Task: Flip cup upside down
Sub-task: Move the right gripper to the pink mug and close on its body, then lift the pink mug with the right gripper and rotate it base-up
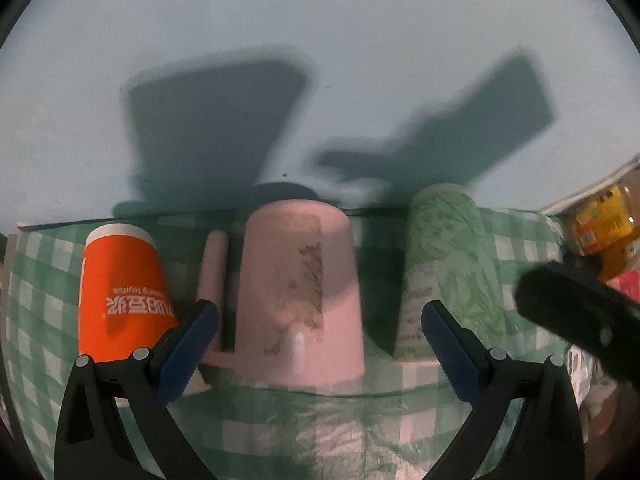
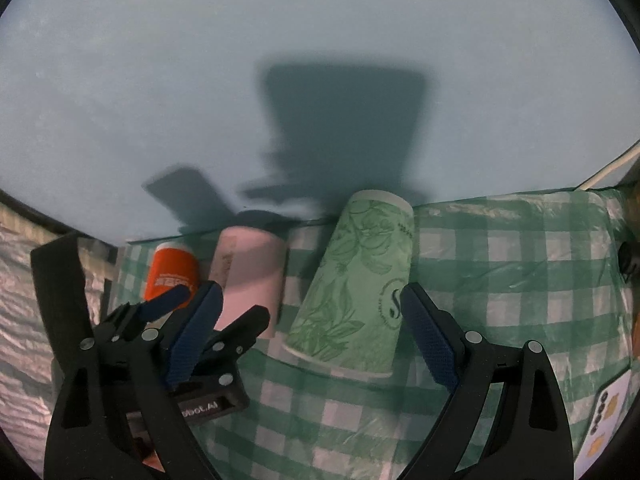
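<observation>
The pink cup stands mouth-down on the green-checked cloth that covers the worktop, its handle turned toward the orange cup; a worn brownish patch runs down its side. In the left wrist view it sits straight ahead of the left claw, whose blue-padded fingers are spread wide on either side of it with a gap on each side, gripping nothing. Just beside it on one flank is the orange paper cup, also inverted (its white lettering reads upside down), and on the other flank the green leaf-patterned paper cup, mouth-down too. All three line up along the back edge of the cloth, close to the pale wall, which carries the dark shadows of both tools.

From the right wrist view, the right claw is likewise spread apart and empty, with the green cup ahead between its fingers. The left claw shows at the left, in front of the pink cup and the orange cup.
</observation>
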`<state>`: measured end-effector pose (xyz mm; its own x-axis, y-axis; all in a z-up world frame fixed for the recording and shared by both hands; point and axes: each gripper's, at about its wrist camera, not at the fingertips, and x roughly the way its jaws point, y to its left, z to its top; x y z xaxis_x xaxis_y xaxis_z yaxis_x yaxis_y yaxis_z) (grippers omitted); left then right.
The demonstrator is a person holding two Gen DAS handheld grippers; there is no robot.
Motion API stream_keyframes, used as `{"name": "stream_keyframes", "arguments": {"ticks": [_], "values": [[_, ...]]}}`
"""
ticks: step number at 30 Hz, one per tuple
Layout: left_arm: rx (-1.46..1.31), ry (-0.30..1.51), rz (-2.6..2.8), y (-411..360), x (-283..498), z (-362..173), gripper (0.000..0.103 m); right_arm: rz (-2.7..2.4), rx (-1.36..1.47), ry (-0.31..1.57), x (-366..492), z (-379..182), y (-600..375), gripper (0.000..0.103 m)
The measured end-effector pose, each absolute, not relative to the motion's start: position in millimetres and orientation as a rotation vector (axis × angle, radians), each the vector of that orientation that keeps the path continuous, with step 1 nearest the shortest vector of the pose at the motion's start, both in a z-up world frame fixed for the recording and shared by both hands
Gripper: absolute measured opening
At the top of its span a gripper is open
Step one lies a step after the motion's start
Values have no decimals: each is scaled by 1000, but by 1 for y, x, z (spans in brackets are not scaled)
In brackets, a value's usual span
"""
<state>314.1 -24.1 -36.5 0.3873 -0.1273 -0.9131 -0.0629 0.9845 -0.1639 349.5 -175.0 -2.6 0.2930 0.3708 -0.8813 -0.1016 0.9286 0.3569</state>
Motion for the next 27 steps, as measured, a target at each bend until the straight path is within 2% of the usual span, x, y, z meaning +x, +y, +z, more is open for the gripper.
{"name": "stream_keyframes", "arguments": {"ticks": [2, 4, 8, 10, 13, 27], "values": [[-187, 1191, -28, -22, 321, -41, 100, 315, 249, 1237, 349, -5, -176, 92], [-176, 1206, -25, -23, 327, -46, 93, 315, 250, 1236, 348, -5, -178, 92], [-151, 1246, -8, -26, 335, -59, 91, 316, 245, 1245, 347, -8, -177, 92], [-118, 1256, -4, -30, 337, -64, 81, 315, 246, 1243, 349, -13, -176, 92], [-124, 1280, -15, -36, 342, -71, 75, 316, 253, 1245, 349, -14, -177, 92], [-74, 1192, -65, -36, 308, -36, 74, 339, 271, 1220, 331, -7, -182, 92]]}}
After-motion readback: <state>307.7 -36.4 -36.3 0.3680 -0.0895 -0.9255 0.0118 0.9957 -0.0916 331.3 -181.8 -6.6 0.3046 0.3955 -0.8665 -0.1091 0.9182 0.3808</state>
